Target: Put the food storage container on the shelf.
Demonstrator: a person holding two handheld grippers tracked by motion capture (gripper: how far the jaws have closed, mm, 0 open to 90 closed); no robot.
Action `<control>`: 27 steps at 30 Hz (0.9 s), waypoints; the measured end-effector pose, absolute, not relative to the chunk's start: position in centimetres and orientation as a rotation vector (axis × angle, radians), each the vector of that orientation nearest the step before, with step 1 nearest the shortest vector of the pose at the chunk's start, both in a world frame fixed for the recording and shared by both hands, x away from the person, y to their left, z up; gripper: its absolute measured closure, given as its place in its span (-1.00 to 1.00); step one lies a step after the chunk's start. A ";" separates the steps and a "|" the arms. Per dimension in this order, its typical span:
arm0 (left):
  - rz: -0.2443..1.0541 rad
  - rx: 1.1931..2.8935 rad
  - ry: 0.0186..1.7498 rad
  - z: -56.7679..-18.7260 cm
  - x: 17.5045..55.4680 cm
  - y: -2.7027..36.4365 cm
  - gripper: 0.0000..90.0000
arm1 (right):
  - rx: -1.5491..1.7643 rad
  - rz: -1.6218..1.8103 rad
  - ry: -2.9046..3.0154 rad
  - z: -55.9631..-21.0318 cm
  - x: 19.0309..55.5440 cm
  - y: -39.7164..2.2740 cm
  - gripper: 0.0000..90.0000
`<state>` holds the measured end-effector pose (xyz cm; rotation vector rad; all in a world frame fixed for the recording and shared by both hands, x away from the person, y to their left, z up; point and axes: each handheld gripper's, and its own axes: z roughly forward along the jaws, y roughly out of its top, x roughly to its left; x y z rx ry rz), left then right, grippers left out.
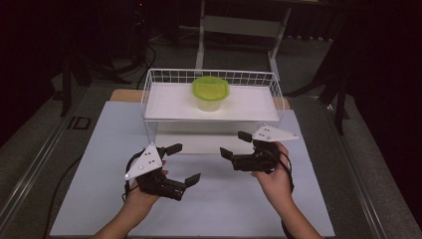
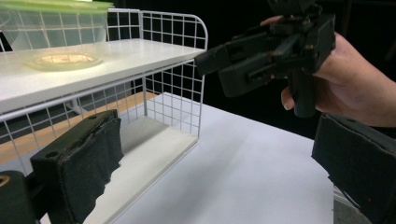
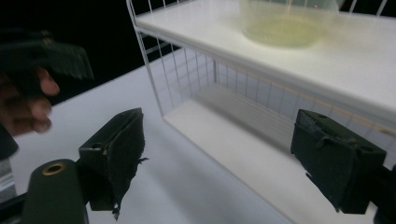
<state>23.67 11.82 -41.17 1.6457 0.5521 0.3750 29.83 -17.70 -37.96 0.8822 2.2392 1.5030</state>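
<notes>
A clear plastic container [image 1: 210,94] with a green lid [image 1: 210,87] stands upright on the white top shelf [image 1: 169,102] of a white wire rack [image 1: 149,82], near the shelf's back edge and about midway along it. In the left gripper view the container [image 2: 51,42] sits at the upper left, its see-through wall and green rim resting on the shelf board. In the right gripper view its pale base [image 3: 287,23] shows at the top, on the same board. Below the top shelf the rack has a lower white board [image 3: 233,144], bare where it shows.

The rack stands at the far end of a white mat [image 1: 224,199] laid over the table. Both grippers hang in front of the rack, above the mat, well apart from the container and touching nothing.

The left gripper [image 1: 181,164] is held in the person's left hand [image 1: 144,196], its jaws spread wide with nothing between them; they point toward the rack's front. The right gripper [image 1: 236,144] is held in the right hand [image 1: 273,177], its jaws also spread wide and empty, set close to the rack's lower front edge. In the left gripper view the right gripper [image 2: 219,65] appears at the upper right, beside the rack's corner
</notes>
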 end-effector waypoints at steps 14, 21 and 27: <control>0.330 1.678 0.560 -44.7 22.5 12.5 -0.95 | 0.890 1.523 2.234 -41.8 27.0 -20.4 -0.62; 0.327 1.695 0.559 -45.7 21.9 12.8 -0.95 | 0.867 1.503 2.272 -43.7 25.8 -21.4 -0.61; 0.345 1.702 0.576 -46.8 21.7 13.3 -0.95 | 0.870 1.481 2.300 -45.4 25.1 -22.2 -0.61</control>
